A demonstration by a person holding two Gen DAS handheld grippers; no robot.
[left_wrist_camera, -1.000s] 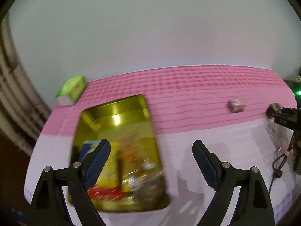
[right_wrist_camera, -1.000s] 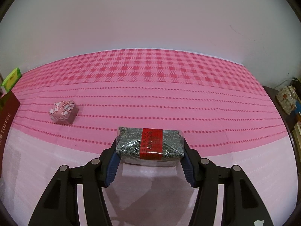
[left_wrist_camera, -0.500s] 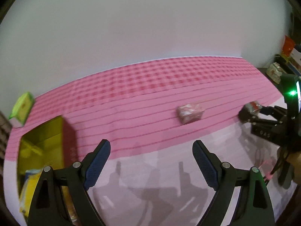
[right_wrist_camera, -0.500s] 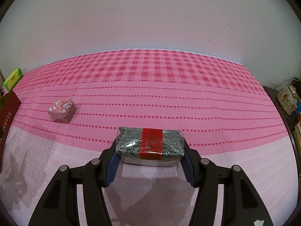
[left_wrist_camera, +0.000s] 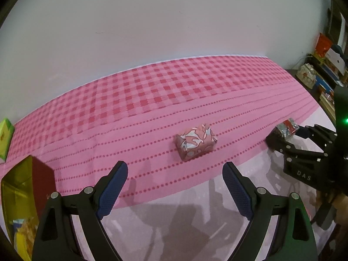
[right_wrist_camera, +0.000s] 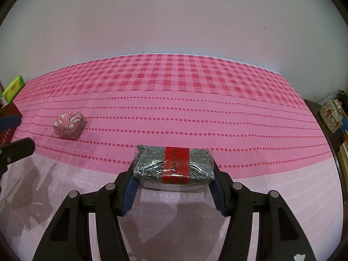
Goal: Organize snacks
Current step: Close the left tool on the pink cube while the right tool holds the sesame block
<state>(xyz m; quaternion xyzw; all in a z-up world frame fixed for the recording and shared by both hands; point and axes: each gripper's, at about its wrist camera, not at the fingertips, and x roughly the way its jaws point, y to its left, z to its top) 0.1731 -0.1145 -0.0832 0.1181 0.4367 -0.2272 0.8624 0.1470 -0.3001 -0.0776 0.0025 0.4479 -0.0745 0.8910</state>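
Note:
A small pink-and-white wrapped packet [left_wrist_camera: 196, 141] lies on the pink cloth, just beyond and slightly right of centre between my open left gripper [left_wrist_camera: 175, 178], whose blue pads hold nothing. The same packet [right_wrist_camera: 69, 125] shows at the left of the right wrist view. My right gripper [right_wrist_camera: 173, 176] is shut on a clear-wrapped dark speckled packet with a red band [right_wrist_camera: 174, 167], held a little above the cloth. That held packet [left_wrist_camera: 286, 128] and the right gripper appear at the right edge of the left wrist view. An open gold-lined tin [left_wrist_camera: 19, 198] with snacks inside sits at lower left.
A green box [left_wrist_camera: 5, 139] lies at the far left near the wall, also in the right wrist view as the green box [right_wrist_camera: 13, 88]. The tin's dark red side [right_wrist_camera: 7, 126] and my left gripper's finger [right_wrist_camera: 16, 150] edge in. Shelves with clutter [left_wrist_camera: 322, 69] stand right.
My left gripper swung right from over the gold tin toward the pink wrapped packet, which now lies nearer and more central. The right gripper kept still with its packet.

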